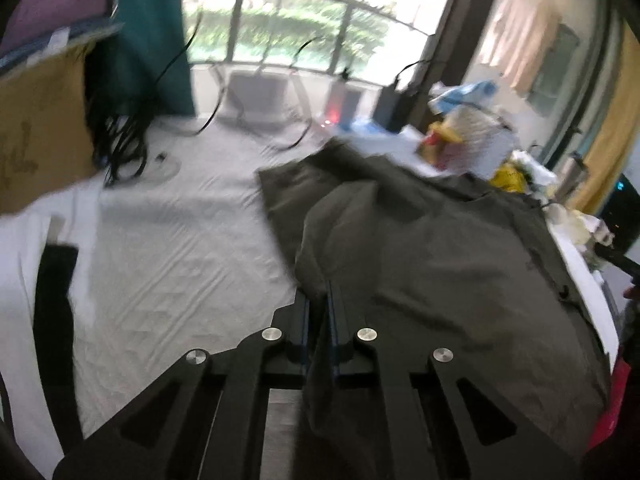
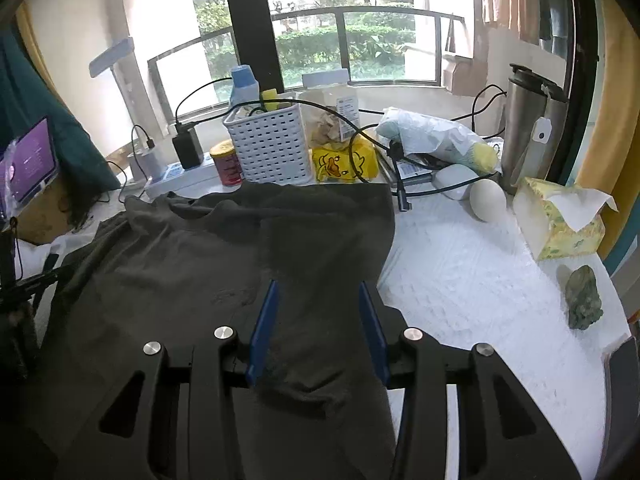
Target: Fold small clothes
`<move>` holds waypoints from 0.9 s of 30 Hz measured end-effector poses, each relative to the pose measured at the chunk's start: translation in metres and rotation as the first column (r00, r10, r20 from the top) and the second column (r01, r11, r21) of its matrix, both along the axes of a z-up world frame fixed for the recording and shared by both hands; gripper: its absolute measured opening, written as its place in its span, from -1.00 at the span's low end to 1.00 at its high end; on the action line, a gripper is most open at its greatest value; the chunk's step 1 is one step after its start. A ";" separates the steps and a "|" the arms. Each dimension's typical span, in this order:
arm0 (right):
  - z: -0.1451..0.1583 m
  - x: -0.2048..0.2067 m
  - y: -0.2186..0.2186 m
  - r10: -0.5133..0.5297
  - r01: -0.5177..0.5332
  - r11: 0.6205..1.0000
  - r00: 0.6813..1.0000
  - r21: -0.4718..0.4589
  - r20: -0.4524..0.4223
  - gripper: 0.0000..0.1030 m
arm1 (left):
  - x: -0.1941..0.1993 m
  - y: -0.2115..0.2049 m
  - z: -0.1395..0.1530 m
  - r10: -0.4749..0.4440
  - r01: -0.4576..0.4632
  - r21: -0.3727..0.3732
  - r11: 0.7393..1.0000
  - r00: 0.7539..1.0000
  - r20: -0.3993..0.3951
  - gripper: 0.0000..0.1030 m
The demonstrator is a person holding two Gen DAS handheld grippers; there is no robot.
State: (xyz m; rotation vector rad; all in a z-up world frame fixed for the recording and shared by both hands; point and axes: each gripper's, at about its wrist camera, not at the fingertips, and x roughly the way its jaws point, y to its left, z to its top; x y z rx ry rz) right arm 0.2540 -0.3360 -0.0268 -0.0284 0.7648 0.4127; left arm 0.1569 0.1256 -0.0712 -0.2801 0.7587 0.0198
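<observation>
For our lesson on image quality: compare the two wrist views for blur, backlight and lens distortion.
Left wrist view: motion-smeared throughout, the dark shirt and clutter soft, the window washed out. Right wrist view: sharp, the basket and tissue box crisp, though the window is overexposed. Both: fisheye curvature bends the railing, with dark corners.

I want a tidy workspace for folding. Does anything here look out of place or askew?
Yes. The dark olive shirt lies rumpled, and its top edge butts against clutter: a white basket and a yellow packet. A black cable trails over that clutter beside the cloth.
</observation>
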 end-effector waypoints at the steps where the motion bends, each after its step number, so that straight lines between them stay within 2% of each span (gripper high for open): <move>1: 0.000 -0.001 0.000 0.005 -0.005 1.000 1.000 0.003 0.000 -0.19 | -0.001 -0.008 0.007 -0.022 0.022 0.007 1.000 1.000 0.021 -0.84; 5: -0.002 -0.004 -0.003 0.017 -0.017 1.000 1.000 0.019 0.002 -0.19 | 0.000 -0.037 0.015 -0.115 0.113 0.055 0.992 0.993 0.035 -0.84; 11: -0.006 -0.008 -0.015 0.009 -0.009 0.999 1.000 0.043 -0.001 -0.19 | 0.008 -0.077 0.001 -0.226 0.227 0.077 0.971 0.974 -0.026 -0.84; 14: -0.009 -0.010 -0.024 -0.004 0.004 0.998 1.000 0.057 -0.008 -0.19 | 0.012 -0.093 -0.009 -0.274 0.281 0.103 0.954 0.958 -0.082 -0.84; 18: -0.016 -0.008 -0.035 -0.019 0.020 0.997 1.000 0.072 -0.024 -0.19 | 0.014 -0.098 -0.014 -0.274 0.290 0.116 0.950 0.952 -0.139 -0.83; 21: -0.020 -0.006 -0.040 -0.022 0.024 0.996 0.999 0.085 -0.030 -0.19 | 0.019 -0.094 -0.010 -0.250 0.268 0.107 0.957 0.956 -0.155 -0.63; 23: -0.022 -0.005 -0.043 -0.022 0.025 0.995 0.999 0.095 -0.032 -0.19 | 0.022 -0.086 0.002 -0.243 0.250 0.052 0.967 0.963 -0.116 -0.13; 25: -0.023 -0.003 -0.046 -0.026 0.029 0.993 0.999 0.111 -0.033 -0.19 | 0.027 -0.082 0.010 -0.229 0.232 0.028 0.972 0.969 -0.089 -0.01; 27: -0.024 -0.001 -0.048 -0.029 0.033 0.992 0.999 0.124 -0.033 -0.19 | 0.037 -0.077 0.015 -0.188 0.192 0.042 0.980 0.978 -0.087 -0.01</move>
